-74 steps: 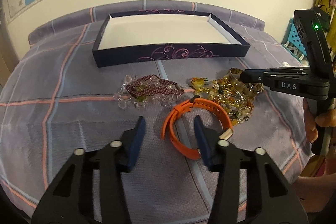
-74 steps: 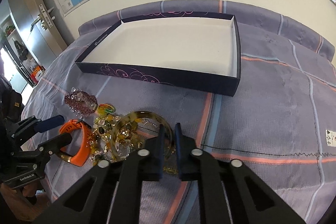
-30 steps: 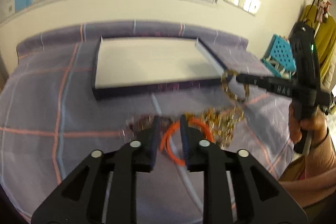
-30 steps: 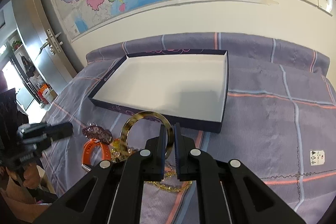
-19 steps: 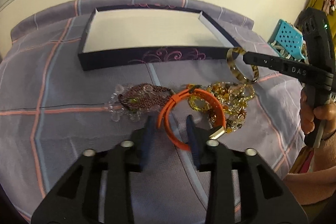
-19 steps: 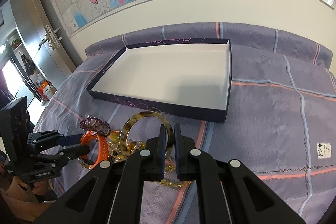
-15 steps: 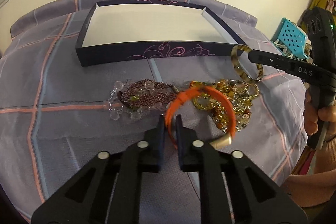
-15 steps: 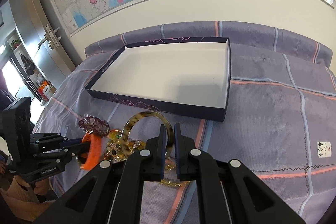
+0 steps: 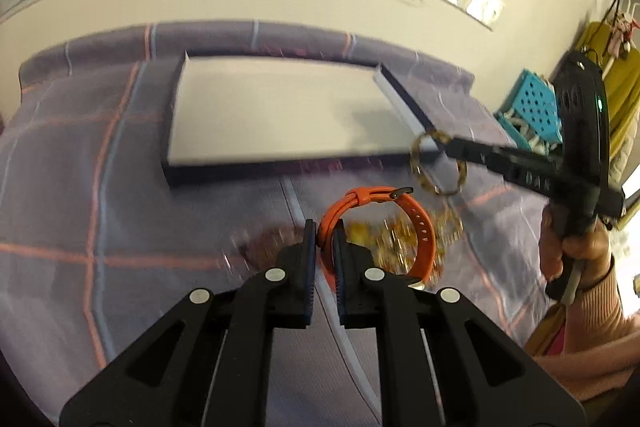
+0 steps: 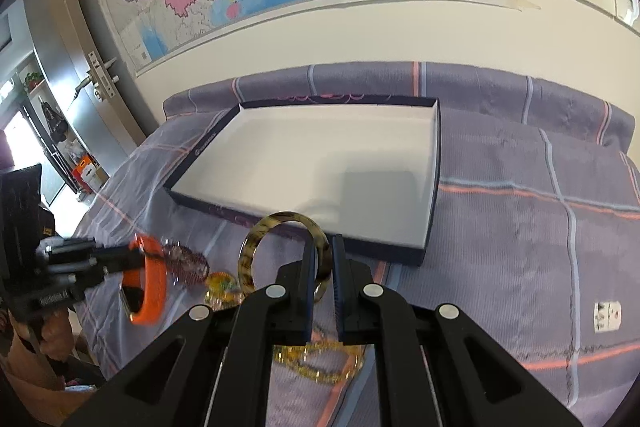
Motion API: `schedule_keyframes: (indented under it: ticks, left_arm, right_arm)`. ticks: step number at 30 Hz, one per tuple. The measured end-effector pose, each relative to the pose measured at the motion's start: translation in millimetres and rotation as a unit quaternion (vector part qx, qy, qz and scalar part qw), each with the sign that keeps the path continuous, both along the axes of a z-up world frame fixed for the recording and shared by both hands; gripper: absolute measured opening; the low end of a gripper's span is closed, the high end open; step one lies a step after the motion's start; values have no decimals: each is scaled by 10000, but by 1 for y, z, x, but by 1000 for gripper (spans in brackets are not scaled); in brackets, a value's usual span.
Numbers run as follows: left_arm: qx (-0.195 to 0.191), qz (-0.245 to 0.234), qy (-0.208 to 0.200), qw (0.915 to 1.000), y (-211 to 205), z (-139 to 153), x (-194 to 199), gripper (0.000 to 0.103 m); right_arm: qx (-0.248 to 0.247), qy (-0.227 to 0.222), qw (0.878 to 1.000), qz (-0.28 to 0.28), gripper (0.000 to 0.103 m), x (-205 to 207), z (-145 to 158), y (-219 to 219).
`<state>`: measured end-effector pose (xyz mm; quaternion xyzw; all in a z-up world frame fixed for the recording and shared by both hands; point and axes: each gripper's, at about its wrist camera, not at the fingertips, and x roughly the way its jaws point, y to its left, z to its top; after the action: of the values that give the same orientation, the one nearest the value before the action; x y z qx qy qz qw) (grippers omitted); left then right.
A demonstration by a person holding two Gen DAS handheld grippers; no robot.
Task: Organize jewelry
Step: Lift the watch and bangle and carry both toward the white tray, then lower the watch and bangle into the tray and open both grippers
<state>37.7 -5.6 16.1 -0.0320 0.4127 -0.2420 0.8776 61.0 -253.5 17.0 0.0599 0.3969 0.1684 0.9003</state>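
Our left gripper (image 9: 323, 233) is clamped on the orange watch strap (image 9: 416, 223). Our right gripper (image 10: 323, 251) is clamped on the amber bangle (image 10: 256, 247), near the tray (image 10: 434, 163).

I see the box (image 10: 434, 163) lying on the bedspread (image 10: 540, 227) ahead of both grippers, its far edge near the wall (image 10: 360, 31); the jewelry pile (image 9: 400, 235) lies before it.

Black tool (image 9: 322, 247) arms, blue pads, silver screws; pink sleeve (image 9: 592, 311)
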Motion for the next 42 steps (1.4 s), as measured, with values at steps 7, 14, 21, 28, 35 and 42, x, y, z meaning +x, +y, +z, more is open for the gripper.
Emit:
schedule_keyframes:
  ticks: [7,14,21,28,35,42]
  left_arm:
    - [42,321,-81,9994,-1,14,56,9]
    - [83,519,35,9986,-10,8,110,9]
    - [174,744,337,9965,-16,-10,160,9]
    - [286,835,569,9945,-24,-23,187,9]
    - [351,933,721,9924,-30,-30,207,9]
    - [405,986,882,9904,-31,-34,221,9]
  right_arm:
    - [-159,-136,9998,-24,7,40,12,4]
    - [-300,-23,9994,-190,7,97,7,6]
    - [-294,209,9987,-347,7,141,-5,8]
    - [-457,409,9975,-350,7,166,-17,18]
    - [-573,595,9955,-463,7,181,-26,17]
    - [-647,759,9933,-579,7,193,-33,18]
